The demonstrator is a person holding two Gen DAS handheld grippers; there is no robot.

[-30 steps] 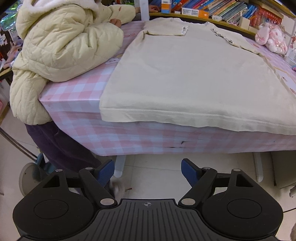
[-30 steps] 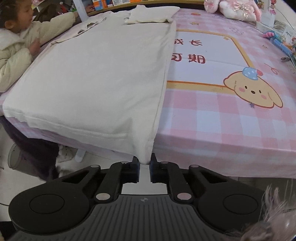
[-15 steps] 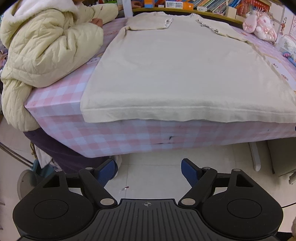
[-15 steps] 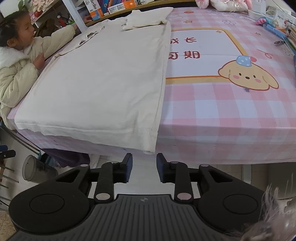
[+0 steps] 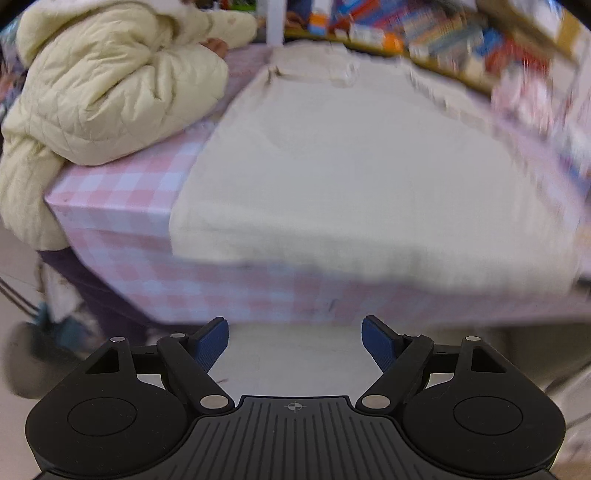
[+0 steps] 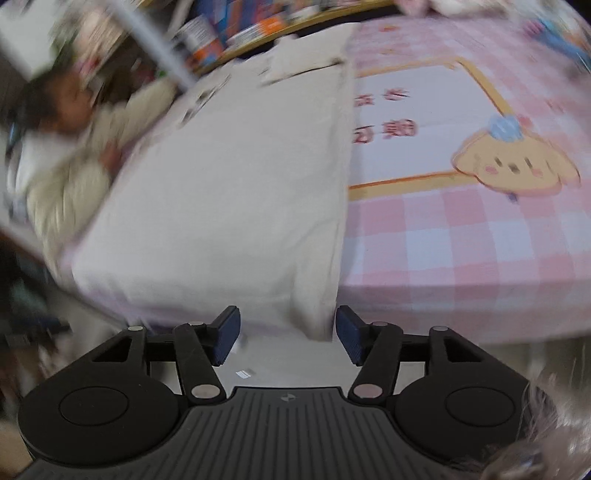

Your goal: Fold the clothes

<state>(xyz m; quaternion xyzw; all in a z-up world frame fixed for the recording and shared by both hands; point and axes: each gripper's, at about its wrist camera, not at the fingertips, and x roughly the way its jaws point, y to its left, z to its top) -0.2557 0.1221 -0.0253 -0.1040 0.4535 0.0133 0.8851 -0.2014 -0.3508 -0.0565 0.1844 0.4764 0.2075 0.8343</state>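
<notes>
A cream garment (image 5: 351, 166) lies flat on the pink checked table, its hem hanging slightly over the near edge and a sleeve folded in at the far end. My left gripper (image 5: 294, 341) hangs open in front of and below the table edge, over the floor, with nothing between its blue pads. In the right wrist view the same cream garment (image 6: 236, 199) covers the left half of the table. My right gripper (image 6: 288, 338) is opening just below the hem's right corner; the corner hangs near the gap but the pads do not press on it.
A person in a cream quilted jacket (image 5: 96, 96) leans on the table's left side. Books (image 5: 424, 33) line the shelf behind. The pink tablecloth (image 6: 461, 240) with a cartoon dog print (image 6: 517, 166) lies bare to the right of the garment. Both views are blurred.
My right gripper let go of the hem corner and its jaws widened; the corner dropped back against the table edge. The left view shifted and turned, with its jaws unchanged.
</notes>
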